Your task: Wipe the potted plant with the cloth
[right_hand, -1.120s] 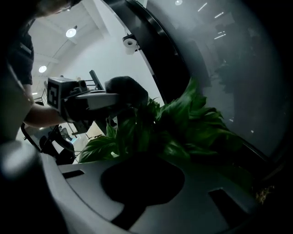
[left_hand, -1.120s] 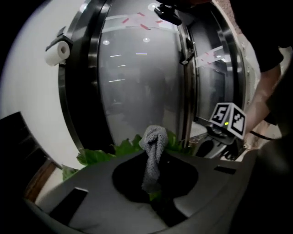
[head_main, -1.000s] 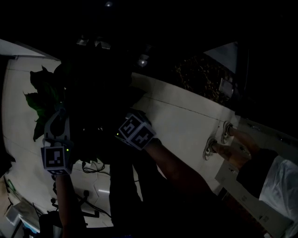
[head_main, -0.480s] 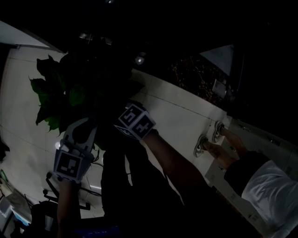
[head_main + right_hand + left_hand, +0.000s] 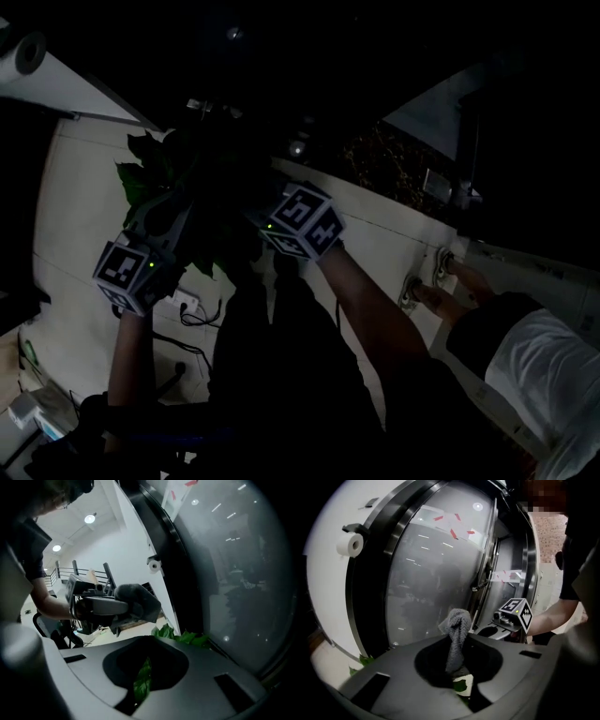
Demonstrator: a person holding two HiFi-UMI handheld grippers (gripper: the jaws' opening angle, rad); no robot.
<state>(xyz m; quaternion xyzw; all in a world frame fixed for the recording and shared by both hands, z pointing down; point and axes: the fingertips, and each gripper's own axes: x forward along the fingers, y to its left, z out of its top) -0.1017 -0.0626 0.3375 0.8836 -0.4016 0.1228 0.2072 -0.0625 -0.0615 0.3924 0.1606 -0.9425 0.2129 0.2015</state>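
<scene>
The head view is very dark. The potted plant's green leaves (image 5: 150,183) show at the upper left. My left gripper (image 5: 169,216) reaches up into them, and my right gripper (image 5: 258,225) comes in from the right. In the left gripper view a grey knitted cloth (image 5: 457,637) stands up out of my left gripper (image 5: 457,670), which is shut on it. In the right gripper view a green leaf (image 5: 142,679) runs down between the jaws of my right gripper (image 5: 140,688), which looks shut on it. The cloth (image 5: 138,603) hangs just above more leaves (image 5: 180,637).
A tall curved glass door (image 5: 440,564) with dark frames stands right behind the plant. A paper roll (image 5: 349,545) hangs on the white wall beside it. Cables (image 5: 192,309) lie on the pale floor below. A person in a white top (image 5: 534,366) is at the right.
My left gripper has risen from low at the left up into the plant's leaves. The right gripper has shifted slightly up and right. The head view has tilted.
</scene>
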